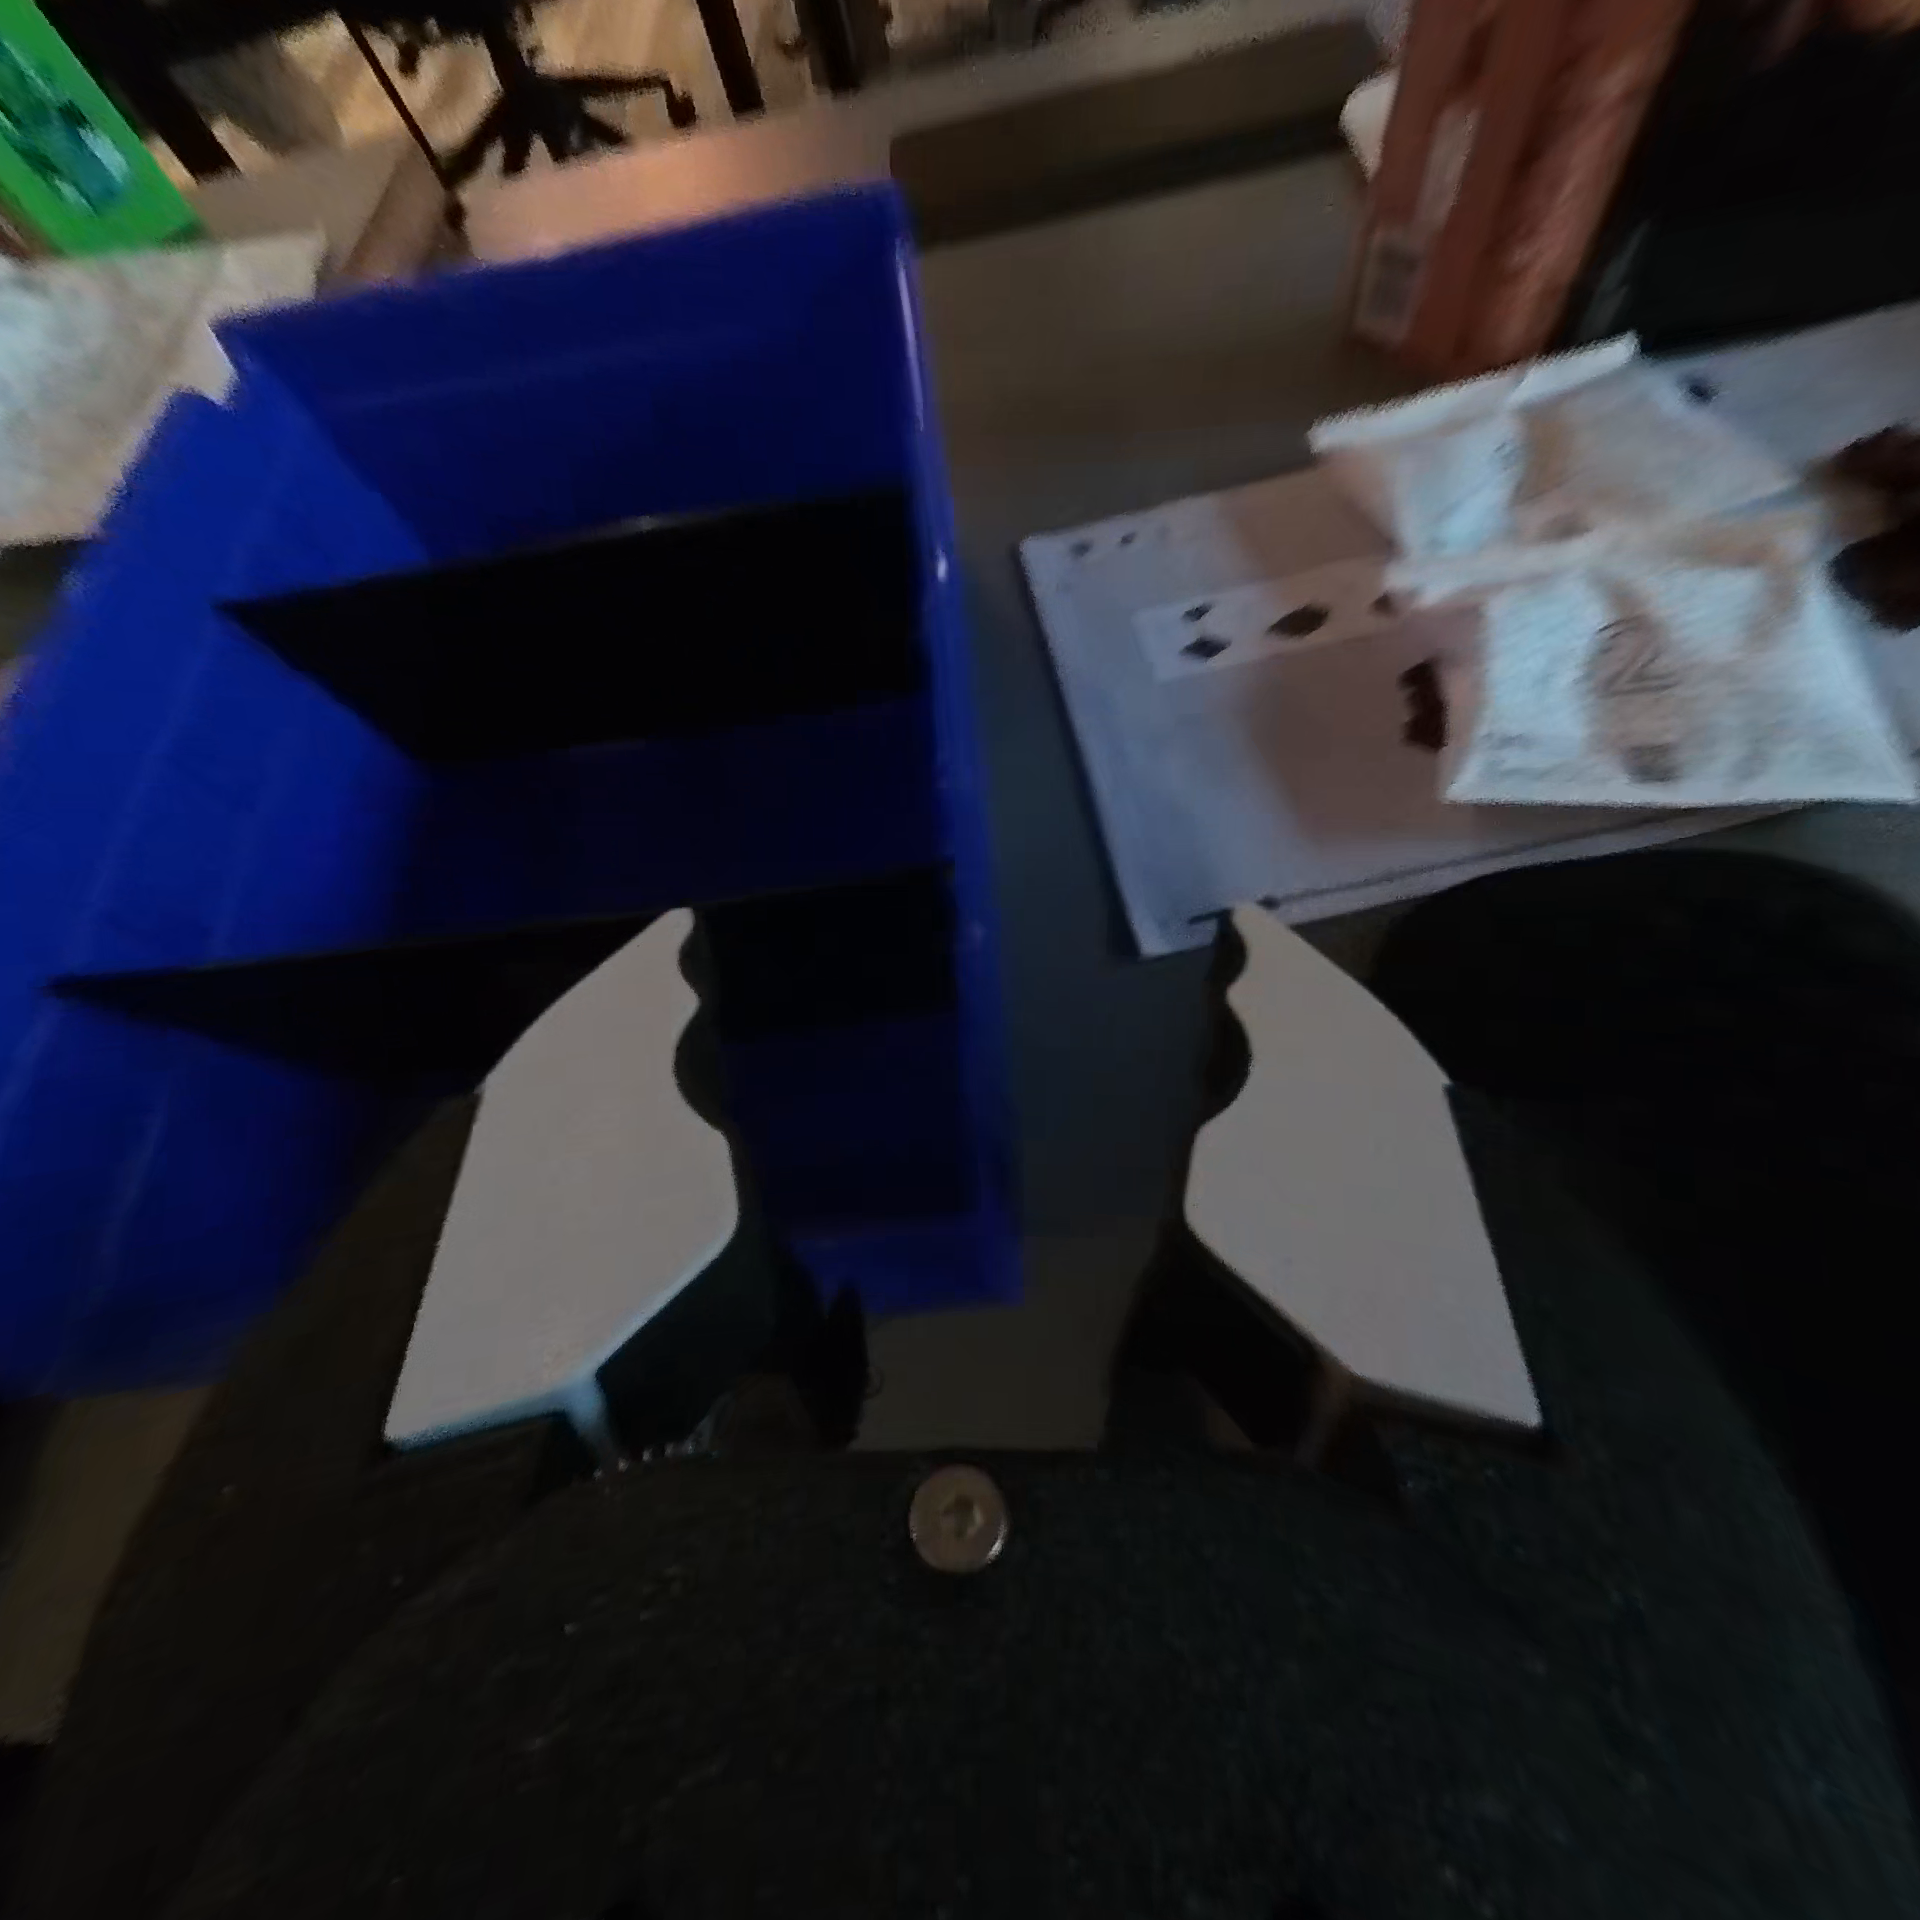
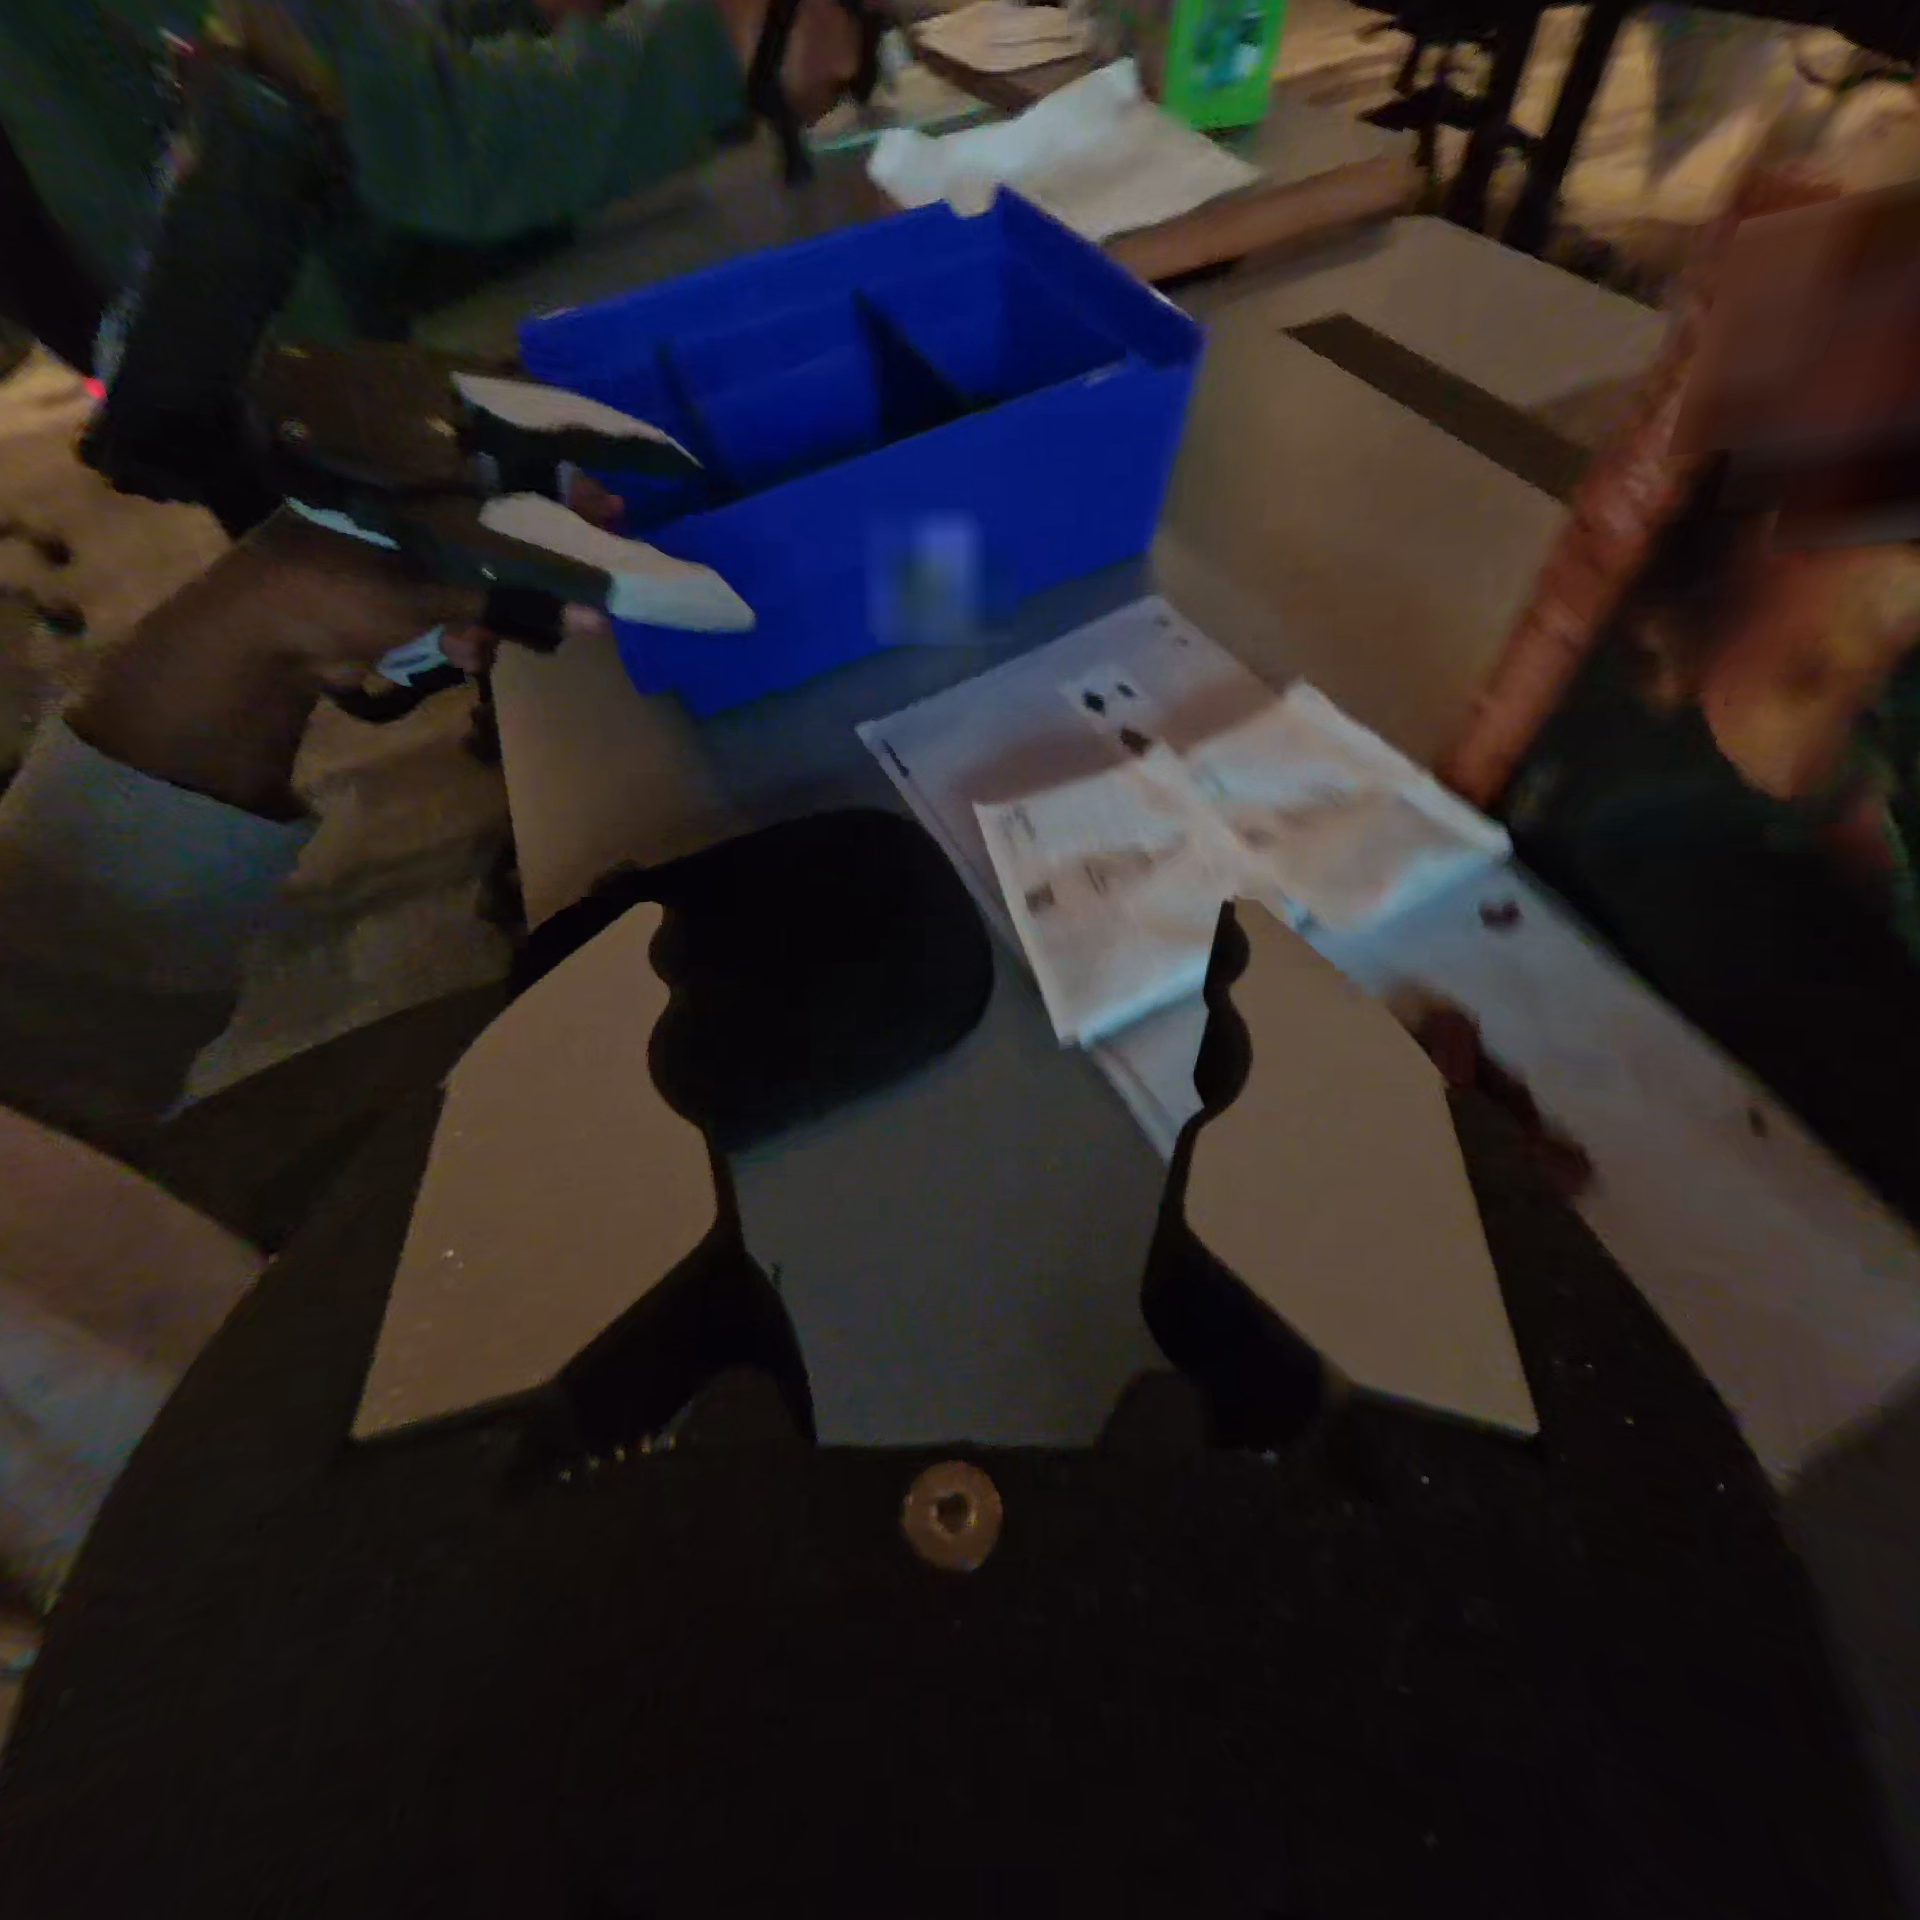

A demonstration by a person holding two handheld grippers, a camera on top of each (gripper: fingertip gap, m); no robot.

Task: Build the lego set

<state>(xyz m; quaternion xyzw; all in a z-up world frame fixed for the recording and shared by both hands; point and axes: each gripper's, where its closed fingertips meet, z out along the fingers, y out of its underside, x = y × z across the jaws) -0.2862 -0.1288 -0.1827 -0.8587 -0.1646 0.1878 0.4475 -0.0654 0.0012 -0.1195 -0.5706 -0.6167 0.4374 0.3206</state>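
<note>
Between its 2 spread, empty fingers, the left gripper (image 1: pixel 961 925) straddles the near wall of the blue divided bin (image 1: pixel 582 436): light, stiff plastic, best gripped by its rim. Wide and bare too, the right gripper (image 2: pixel 940 914) hovers over the worktop (image 2: pixel 935 1247) beside thin, floppy papers (image 2: pixel 1226 831).

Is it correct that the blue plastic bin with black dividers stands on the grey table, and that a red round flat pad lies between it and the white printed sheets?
Not fully. The round flat pad is black, not red, as the right wrist view shows. The rest holds: the blue plastic bin with black dividers stands on the grey table, beside the white printed sheets.
</note>
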